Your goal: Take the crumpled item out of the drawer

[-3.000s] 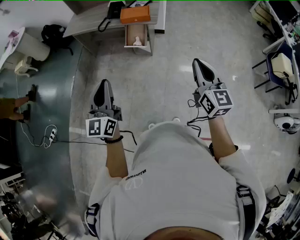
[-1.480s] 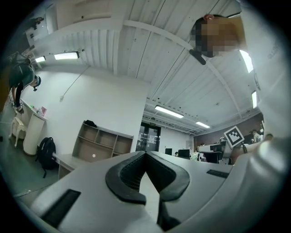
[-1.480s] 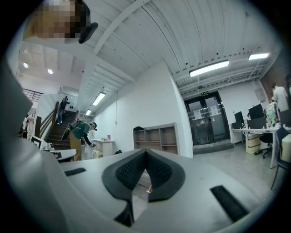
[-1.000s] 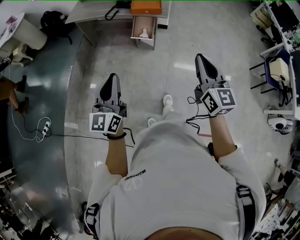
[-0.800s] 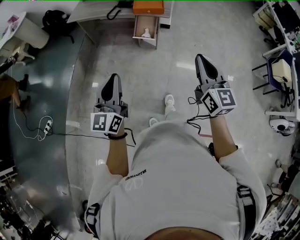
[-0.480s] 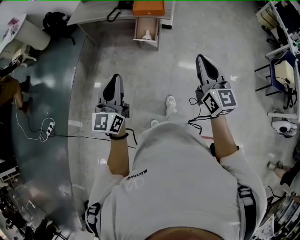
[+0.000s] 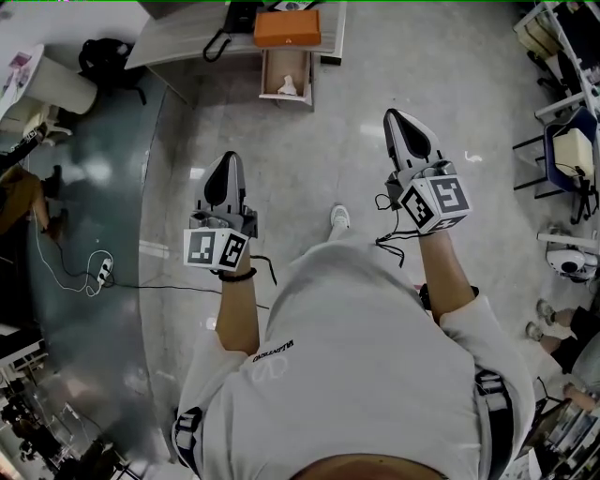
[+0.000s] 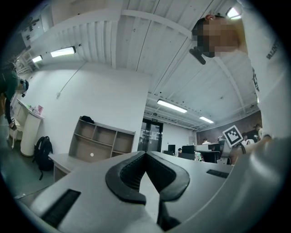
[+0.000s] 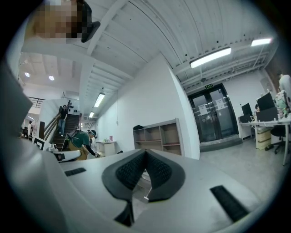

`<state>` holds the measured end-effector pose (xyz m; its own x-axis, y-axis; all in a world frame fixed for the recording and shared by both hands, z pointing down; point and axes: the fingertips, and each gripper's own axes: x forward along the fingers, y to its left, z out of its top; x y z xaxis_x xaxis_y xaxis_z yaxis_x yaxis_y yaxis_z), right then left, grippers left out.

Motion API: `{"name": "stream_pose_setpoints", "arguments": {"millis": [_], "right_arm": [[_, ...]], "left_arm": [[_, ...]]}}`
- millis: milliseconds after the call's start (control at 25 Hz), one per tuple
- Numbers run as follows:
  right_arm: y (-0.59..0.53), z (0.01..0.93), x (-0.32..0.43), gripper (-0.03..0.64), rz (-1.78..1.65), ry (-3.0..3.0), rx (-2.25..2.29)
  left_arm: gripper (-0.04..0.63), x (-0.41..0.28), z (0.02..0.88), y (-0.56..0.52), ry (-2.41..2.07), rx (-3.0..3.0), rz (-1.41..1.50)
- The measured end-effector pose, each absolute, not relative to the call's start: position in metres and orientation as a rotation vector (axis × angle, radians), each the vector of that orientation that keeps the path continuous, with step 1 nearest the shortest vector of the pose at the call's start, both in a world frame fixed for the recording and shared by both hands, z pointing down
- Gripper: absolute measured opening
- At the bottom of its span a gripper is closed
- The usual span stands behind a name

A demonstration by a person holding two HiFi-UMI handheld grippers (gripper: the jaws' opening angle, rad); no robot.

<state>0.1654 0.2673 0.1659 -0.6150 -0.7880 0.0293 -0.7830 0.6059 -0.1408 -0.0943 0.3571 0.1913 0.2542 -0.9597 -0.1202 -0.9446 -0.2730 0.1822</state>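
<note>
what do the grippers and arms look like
Both are grey wedge-shaped two-jaw grippers with black ribbed pads: left gripper, right gripper. Each carries a white cube with black square markers. A black cable trails from the right one. Worn: white short-sleeved t-shirt, black wristband on left wrist.

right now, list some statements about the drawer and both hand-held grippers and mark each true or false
The pale wooden drawer stands open. True.
The white crumpled item lies inside it. True.
The left hand-held gripper holds the crumpled item. False: it is shut on nothing, well short of the drawer.
The orange rectangular box sits on the floor. False: it sits on the grey desk above the drawer.
The right hand-held gripper is shut and empty. True.
</note>
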Motion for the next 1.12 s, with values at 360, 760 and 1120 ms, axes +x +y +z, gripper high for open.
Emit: {"name": "stream_pose_setpoints", "arguments": {"millis": [360,760,1120], "right_arm": [[0.193,0.177,0.18,0.001,-0.24,2.828,-1.282],[0.151,0.196,0.178,0.001,-0.276,2.915,-1.14],[0.135,0.212,0.173,0.001,-0.307,2.932,-1.135]], "left_arm": [[0.0,-0.063,0.191,0.28,-1.875,2.421,-0.294],[0.0,-0.045,0.207,0.243,-1.937,2.342,-0.241],[0.0,-0.046,0.217,0.219,-1.916,2.344,-0.222]]}}
